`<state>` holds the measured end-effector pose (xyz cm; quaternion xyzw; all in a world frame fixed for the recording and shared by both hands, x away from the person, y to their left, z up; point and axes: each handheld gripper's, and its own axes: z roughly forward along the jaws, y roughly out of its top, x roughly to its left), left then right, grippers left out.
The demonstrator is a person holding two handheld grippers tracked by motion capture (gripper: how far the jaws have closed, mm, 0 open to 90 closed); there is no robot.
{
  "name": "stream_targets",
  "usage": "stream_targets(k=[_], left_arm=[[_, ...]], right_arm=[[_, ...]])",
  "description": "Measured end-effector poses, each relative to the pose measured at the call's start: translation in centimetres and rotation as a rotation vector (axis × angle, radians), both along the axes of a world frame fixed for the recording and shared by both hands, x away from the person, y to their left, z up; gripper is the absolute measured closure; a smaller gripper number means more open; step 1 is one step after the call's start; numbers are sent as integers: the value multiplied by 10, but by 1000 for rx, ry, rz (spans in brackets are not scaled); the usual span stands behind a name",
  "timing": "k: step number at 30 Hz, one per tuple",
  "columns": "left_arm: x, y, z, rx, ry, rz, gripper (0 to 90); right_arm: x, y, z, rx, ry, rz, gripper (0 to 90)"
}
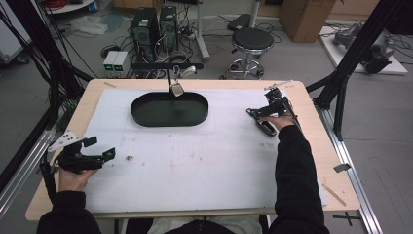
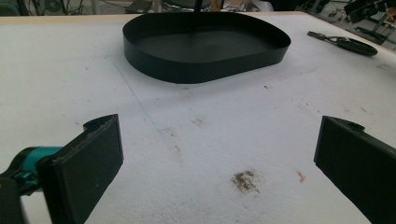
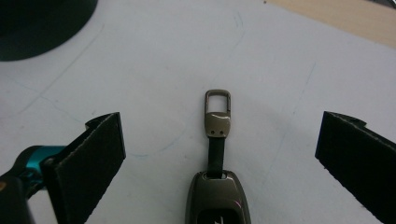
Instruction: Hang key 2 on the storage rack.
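The car key (image 3: 217,186) is lying on the white mat (image 3: 154,70) between the right gripper's (image 3: 219,154) wide-open jaws, untouched; the left gripper (image 2: 219,158) is gaping too, grasping nothing.

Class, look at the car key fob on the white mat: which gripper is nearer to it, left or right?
Right. The right gripper hangs open just over the key fob; the left gripper sits open across the mat, far from it.

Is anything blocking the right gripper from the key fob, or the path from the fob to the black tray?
Nothing visible does. The right gripper is open, with the key fob lying flat between its jaws. Bare white mat separates it from the black tray.
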<state>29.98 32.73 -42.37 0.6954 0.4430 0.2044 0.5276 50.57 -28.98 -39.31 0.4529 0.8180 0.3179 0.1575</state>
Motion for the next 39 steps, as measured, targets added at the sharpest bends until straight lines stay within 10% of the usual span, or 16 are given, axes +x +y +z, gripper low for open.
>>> stream_targets(k=[10,27,39], left_arm=[[0,0,0,4,1,0,18],[1,0,-1,3,3,0,17],[1,0,-1,2,4,2,17]], right_arm=[[11,7,-21,-98,51,-7,80],[12,17,-30,-141,148,-20,793],[10,15,-26,-97,177,-70,859]])
